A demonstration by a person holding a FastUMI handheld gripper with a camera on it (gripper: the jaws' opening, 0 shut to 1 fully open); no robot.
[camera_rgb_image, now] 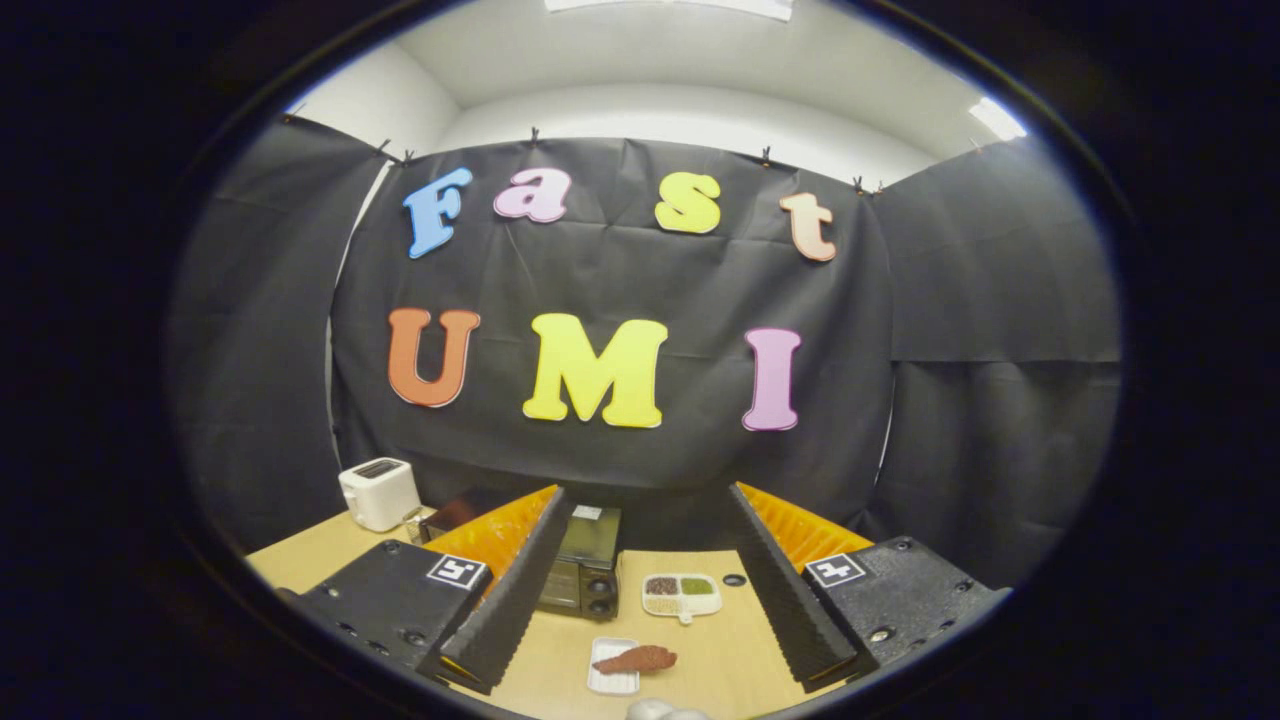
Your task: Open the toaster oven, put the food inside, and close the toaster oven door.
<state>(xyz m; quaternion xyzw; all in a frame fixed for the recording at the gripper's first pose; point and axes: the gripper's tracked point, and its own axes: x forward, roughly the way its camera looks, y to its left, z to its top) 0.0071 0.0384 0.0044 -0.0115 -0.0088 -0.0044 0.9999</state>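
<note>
Nearest, a pale rounded object (665,711) peeks in between the bases of the fingers; what it is cannot be told. The gripper (645,510) is held above a light wooden table (730,650) with its 2 fingers spread wide apart, clamped on nothing. Each finger has a black ribbed pad (520,590) on its inner face and an orange ridged backing (495,530) on the outer side, and each black mount carries a square black-and-white marker (457,572).

Between the fingers, on the table, lies the food (637,659), a reddish-brown, rough, elongated piece resting across a small white rectangular tray (605,680) and overhanging it toward the right finger. Just beyond it sits a white divided dish (681,595) with 3 compartments of brown, green and pale grainy fillings. Beside that dish, close against the left finger, stands the toaster oven (583,572), a dark boxy unit with 2 round knobs and its door closed. A small dark round spot (734,580) marks the table near the right finger.

Farther off, beyond the left finger, a white glossy toaster (379,493) with rounded corners stands at the table's back.
</note>
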